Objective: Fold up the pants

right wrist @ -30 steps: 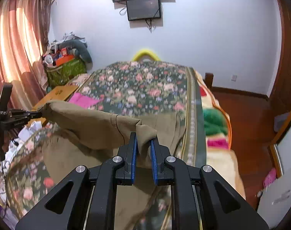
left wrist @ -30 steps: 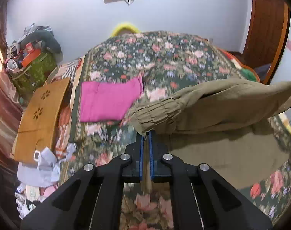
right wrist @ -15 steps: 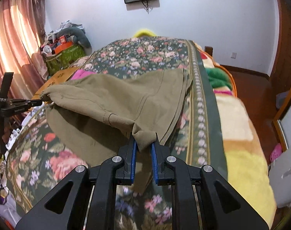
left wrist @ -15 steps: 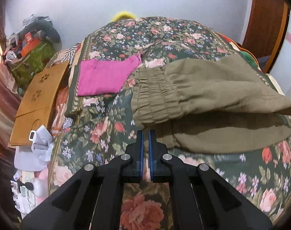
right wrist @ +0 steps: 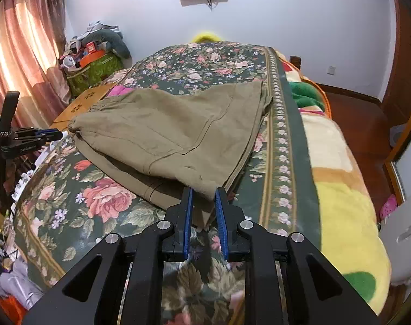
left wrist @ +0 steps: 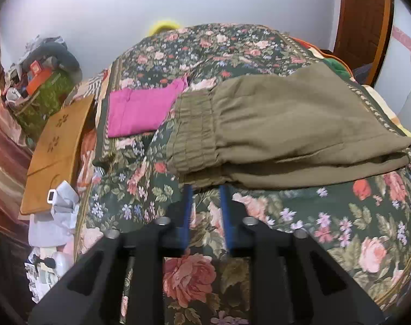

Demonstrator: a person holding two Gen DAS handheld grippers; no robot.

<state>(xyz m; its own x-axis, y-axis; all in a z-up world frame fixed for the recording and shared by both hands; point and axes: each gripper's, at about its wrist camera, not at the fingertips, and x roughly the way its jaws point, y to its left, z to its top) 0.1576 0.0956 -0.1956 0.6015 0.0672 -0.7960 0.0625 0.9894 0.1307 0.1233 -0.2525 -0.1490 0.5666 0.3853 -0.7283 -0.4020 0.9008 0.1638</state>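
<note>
Through my left wrist camera, my left tongs (left wrist: 205,189) are spread, with bare floral bedspread (left wrist: 300,230) showing between the blue pads. Their tips sit just at the near edge of the olive pants (left wrist: 286,130), by the gathered waistband (left wrist: 192,135), pinching nothing. The pants lie folded over on themselves on the bed, the upper layer resting on the lower one, the fold running off to the right. Beyond the waistband, just beside it, lies a flat pink cloth (left wrist: 140,111). Off the left edge of the bed I see a wooden board (left wrist: 56,146) and crumpled white paper (left wrist: 59,203).

Through my right wrist camera, my right tongs (right wrist: 202,191) are spread too. A corner of the pants (right wrist: 173,130) dips between the pad tips, but the pads stand apart from it on both sides and do not squeeze it. The pants lie flat across the bedspread (right wrist: 97,197), reaching to its patterned border stripe (right wrist: 284,146). My left tongs (right wrist: 53,134) show at the far left, beside the waistband end. A yellow-and-green blanket (right wrist: 341,189) covers the right side of the bed.
</note>
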